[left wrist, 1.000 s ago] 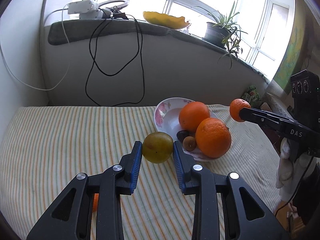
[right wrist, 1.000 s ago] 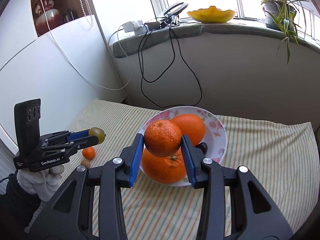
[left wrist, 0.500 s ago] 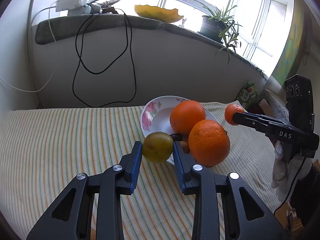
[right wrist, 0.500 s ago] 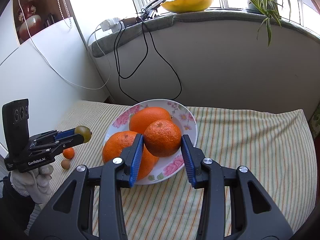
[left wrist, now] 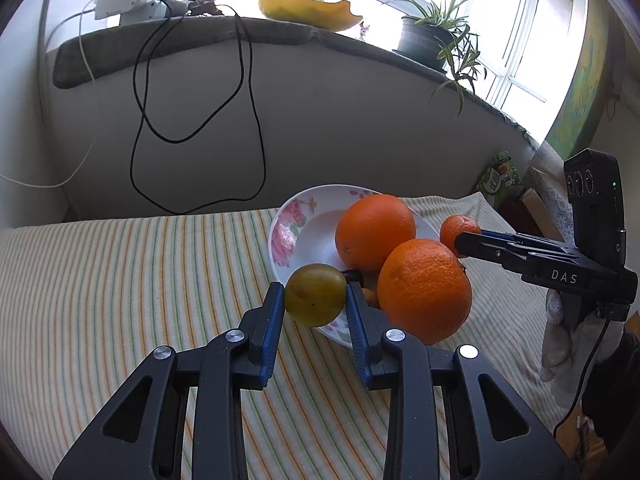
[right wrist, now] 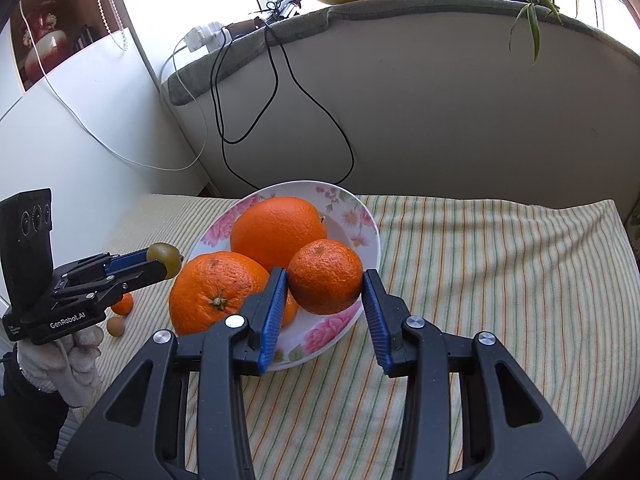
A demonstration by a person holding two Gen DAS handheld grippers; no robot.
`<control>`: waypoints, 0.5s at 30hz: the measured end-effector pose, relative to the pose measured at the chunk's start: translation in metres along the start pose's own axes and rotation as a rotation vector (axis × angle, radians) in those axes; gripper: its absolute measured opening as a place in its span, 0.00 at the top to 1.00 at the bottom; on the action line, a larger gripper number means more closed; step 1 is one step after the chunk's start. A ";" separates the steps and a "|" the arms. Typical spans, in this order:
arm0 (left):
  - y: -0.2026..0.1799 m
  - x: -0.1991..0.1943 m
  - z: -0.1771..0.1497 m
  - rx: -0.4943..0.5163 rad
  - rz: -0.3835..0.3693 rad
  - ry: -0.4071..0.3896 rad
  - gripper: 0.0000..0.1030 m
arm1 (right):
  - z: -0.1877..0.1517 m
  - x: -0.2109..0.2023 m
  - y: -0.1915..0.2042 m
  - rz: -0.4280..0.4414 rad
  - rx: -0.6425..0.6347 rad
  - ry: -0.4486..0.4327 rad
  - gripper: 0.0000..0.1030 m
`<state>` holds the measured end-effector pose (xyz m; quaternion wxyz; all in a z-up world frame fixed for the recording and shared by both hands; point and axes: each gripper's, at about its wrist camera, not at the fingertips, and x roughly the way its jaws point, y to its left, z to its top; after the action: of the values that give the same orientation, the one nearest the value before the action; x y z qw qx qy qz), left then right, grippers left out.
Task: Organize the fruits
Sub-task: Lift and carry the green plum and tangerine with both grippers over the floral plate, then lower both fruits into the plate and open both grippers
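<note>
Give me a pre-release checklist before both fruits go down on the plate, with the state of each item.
1. Left hand-held gripper clamped on green fruit: ok.
2. Right hand-held gripper clamped on tangerine: ok.
3. Tangerine over floral plate: ok.
4. Green fruit over the plate's near rim, not clearly inside: cannot tell.
5. Free spot beside the two large oranges: ok, on the tangerine's side.
6. Hand-held grippers apart from each other: ok.

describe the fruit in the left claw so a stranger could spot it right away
Find the flowered plate on the striped cloth. At its near rim the left claw grips a small round fruit. It is dull yellow-green; the fruits around it are orange.
</note>
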<state>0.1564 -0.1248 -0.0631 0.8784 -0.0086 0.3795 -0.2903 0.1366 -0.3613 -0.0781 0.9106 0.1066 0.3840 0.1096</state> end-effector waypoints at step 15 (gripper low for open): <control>-0.003 0.009 -0.001 0.012 -0.002 0.010 0.71 | 0.002 0.010 -0.003 -0.004 0.005 0.017 0.61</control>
<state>0.1594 -0.1316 -0.0689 0.8762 -0.0022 0.3822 -0.2937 0.1453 -0.3613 -0.0846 0.9073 0.1072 0.3921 0.1079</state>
